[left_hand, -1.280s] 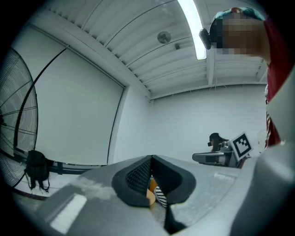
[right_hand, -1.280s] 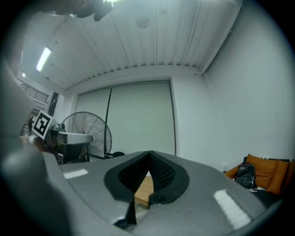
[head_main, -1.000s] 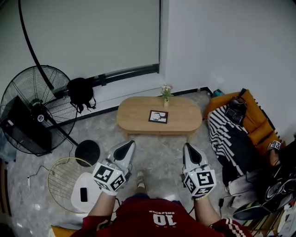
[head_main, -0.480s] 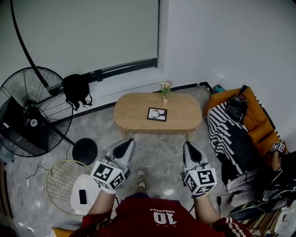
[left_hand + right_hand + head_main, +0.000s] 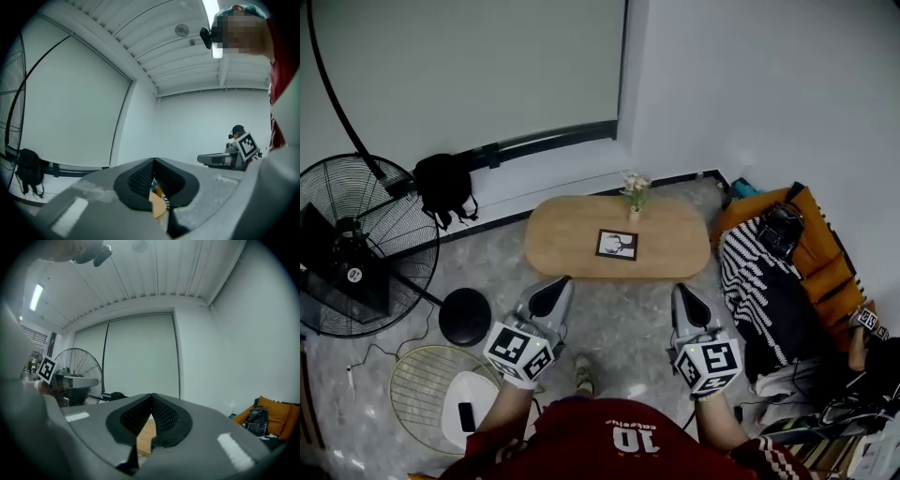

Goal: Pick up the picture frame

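Nearest: left hand-held gripper [image 5: 555,283] & right hand-held gripper [image 5: 682,291], side by side over grey floor [image 5: 619,319], pointing level twd counter [image 5: 562,246]. Both clenched, jaw tips pressed together, nothing betw. them. Well apart from counter edge. Further out: picture frame [image 5: 617,245] lying flat near middle of oval wooden counter, untouched, roughly betw. the two grippers' lines. Small flower vase [image 5: 635,192] upright at counter's far edge, just behind frame. Left side: big fan [image 5: 356,253], black bag [image 5: 441,186] by wall. Right: striped cloth [image 5: 759,281].
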Demonstrator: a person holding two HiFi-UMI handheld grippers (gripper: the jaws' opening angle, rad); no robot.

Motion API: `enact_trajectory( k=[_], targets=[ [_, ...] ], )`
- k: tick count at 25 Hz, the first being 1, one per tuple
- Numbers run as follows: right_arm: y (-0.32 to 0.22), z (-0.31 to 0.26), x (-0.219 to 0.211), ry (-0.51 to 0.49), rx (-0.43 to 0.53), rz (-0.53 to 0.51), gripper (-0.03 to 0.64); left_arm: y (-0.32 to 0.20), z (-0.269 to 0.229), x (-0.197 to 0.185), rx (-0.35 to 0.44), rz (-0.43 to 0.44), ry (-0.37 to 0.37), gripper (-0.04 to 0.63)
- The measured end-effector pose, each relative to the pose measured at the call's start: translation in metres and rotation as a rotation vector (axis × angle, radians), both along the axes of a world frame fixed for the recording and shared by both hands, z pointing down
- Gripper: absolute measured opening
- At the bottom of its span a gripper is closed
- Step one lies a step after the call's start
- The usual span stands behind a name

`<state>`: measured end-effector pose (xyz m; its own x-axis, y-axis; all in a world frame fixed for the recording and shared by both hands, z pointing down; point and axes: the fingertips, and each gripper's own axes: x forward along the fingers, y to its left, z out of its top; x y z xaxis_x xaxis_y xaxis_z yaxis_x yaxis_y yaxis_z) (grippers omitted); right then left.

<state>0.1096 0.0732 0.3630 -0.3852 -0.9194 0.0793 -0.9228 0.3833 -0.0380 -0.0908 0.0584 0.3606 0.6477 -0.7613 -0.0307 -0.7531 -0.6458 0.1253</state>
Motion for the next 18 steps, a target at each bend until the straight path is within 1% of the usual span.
enact_trajectory(
  k=[8,18],
  targets=[
    [-0.054,-0.006,-0.028,0.014,-0.01,0.019,-0.011,-0.057,-0.002,-0.03,-0.007,0.017,0.014,0.003],
    [-0.104,-0.012,-0.056,0.027,-0.006,0.066,-0.011,-0.117,-0.001,-0.06,-0.005,0.051,0.027,0.003]
  ],
)
